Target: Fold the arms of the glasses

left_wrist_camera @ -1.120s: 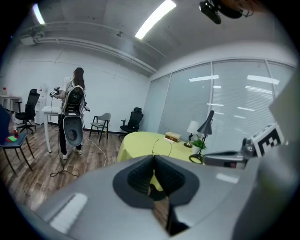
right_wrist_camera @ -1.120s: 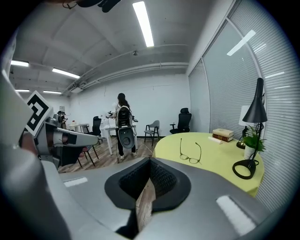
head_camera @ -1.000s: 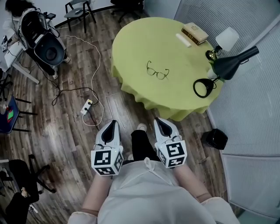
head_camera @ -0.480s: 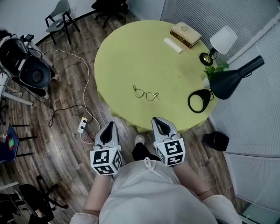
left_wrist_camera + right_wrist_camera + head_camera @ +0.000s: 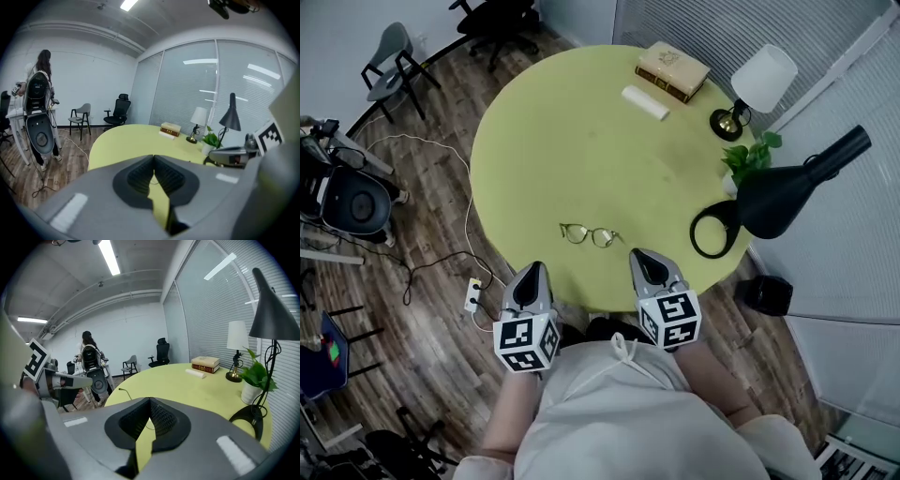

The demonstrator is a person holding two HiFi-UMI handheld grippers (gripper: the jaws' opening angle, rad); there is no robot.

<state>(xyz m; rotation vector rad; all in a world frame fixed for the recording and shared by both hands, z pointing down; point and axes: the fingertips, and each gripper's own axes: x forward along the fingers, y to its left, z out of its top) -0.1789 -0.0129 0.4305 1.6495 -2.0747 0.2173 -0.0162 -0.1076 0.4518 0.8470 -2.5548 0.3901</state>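
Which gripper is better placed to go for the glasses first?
Probably the right, narrowly. The right gripper sits nearer the glasses than the left gripper. Both are shut and empty.

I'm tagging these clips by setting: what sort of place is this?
Probably an office or meeting room: a black swivel chair stands by the far wall, a glass partition with blinds runs along one side, and a strip light is on the bare ceiling.

A round tabletop (image 5: 581, 141) under a yellow-green cloth carries the glasses (image 5: 588, 234) by its near edge, well apart from the rest. Along the far and right rim stand stacked books (image 5: 673, 69), a white oblong case (image 5: 645, 102) just beside them, a white-shaded lamp (image 5: 759, 84), a potted plant (image 5: 748, 159) and a black desk lamp (image 5: 769, 202).
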